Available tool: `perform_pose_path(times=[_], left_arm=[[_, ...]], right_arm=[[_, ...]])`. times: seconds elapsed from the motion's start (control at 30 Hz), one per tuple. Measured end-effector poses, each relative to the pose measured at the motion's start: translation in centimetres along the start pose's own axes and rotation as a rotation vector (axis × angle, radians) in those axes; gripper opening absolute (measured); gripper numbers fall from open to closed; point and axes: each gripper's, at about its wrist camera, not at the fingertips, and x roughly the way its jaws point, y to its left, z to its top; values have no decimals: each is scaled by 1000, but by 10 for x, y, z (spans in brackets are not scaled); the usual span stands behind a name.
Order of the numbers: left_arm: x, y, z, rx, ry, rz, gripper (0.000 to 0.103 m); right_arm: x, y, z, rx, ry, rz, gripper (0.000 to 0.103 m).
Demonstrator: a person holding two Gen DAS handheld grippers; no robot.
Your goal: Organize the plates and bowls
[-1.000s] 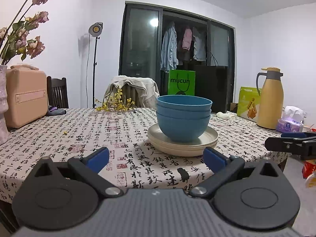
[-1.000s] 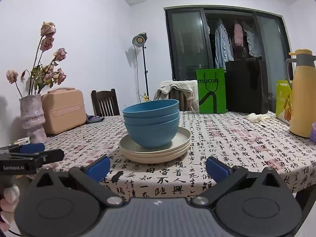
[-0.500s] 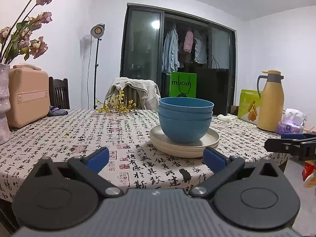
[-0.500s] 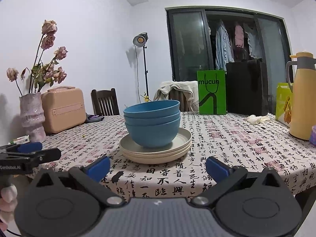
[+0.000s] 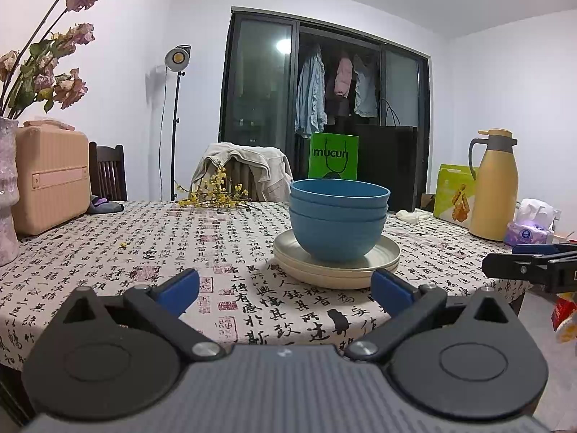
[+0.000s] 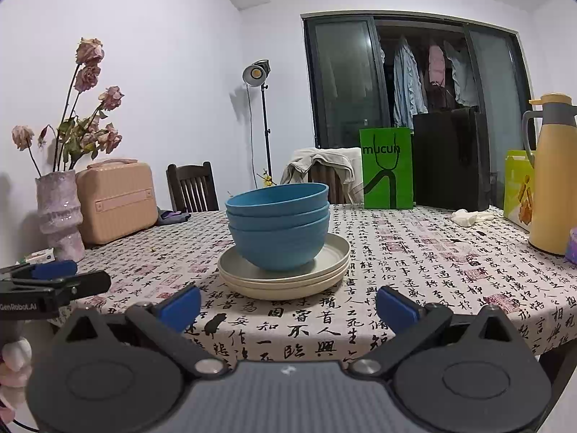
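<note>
In the middle of the frame, three blue bowls sit nested on a stack of cream plates on the table. My left gripper and right gripper are both wide open and hold nothing. The bowls look light, hard and a bit slippery, so I think I should pinch the top bowl by its thin rim.

Vase cut by left edge, lower bowls nested (only rims showing), snack packet cropped at right
</note>
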Motion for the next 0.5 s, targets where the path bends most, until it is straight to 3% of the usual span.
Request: perform_pose_path(times=[0.5], left_arm=[[0, -2, 0, 6, -6, -2, 103]], right_arm=[[0, 0, -2, 5, 4, 1, 103]])
